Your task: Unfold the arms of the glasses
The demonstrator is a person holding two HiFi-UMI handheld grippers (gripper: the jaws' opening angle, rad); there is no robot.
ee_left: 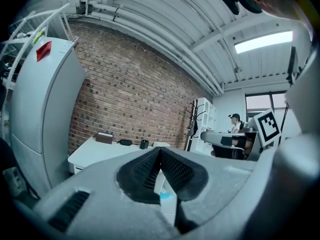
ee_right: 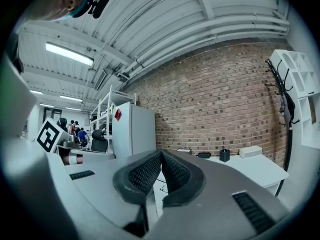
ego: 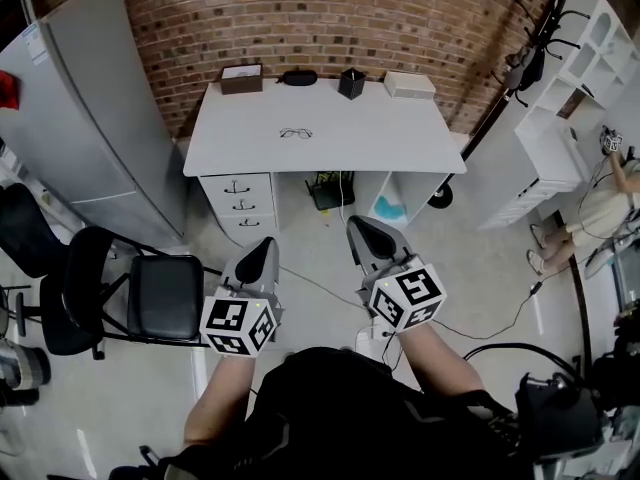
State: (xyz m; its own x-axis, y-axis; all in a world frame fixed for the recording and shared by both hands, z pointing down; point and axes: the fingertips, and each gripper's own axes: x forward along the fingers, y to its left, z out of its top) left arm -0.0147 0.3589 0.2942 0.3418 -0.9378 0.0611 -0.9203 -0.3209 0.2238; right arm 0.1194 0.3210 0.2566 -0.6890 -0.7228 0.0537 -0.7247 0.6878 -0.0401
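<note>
**Both hand-held grippers shut and empty, short of the worktop**

The left hand-held gripper (ego: 264, 250) has its jaws pressed together with nothing between the ribbed pads. The right hand-held gripper (ego: 360, 230) is the same, closed on nothing. They are held side by side above the floor, the right one a little further forward, and both point level toward the white worktop (ego: 400, 143).

The glasses (ego: 296, 133) lie well ahead of both hand-held grippers, on the bare middle of the worktop and slightly nearer the left gripper's line. Nothing touches them. They are too small to tell whether the arms are folded.

Beyond the glasses, along the worktop's far edge against the brick wall (ego: 330, 13), stand a brown box (ego: 241, 78), a black case (ego: 299, 77), a black cup (ego: 351, 83) and a white box (ego: 409, 84). A drawer unit (ego: 238, 203) sits under the worktop, ahead of the left gripper. A black chair (ego: 160, 296) stands just left of the left gripper, and a grey cabinet (ego: 90, 128) stands further left and ahead.
</note>
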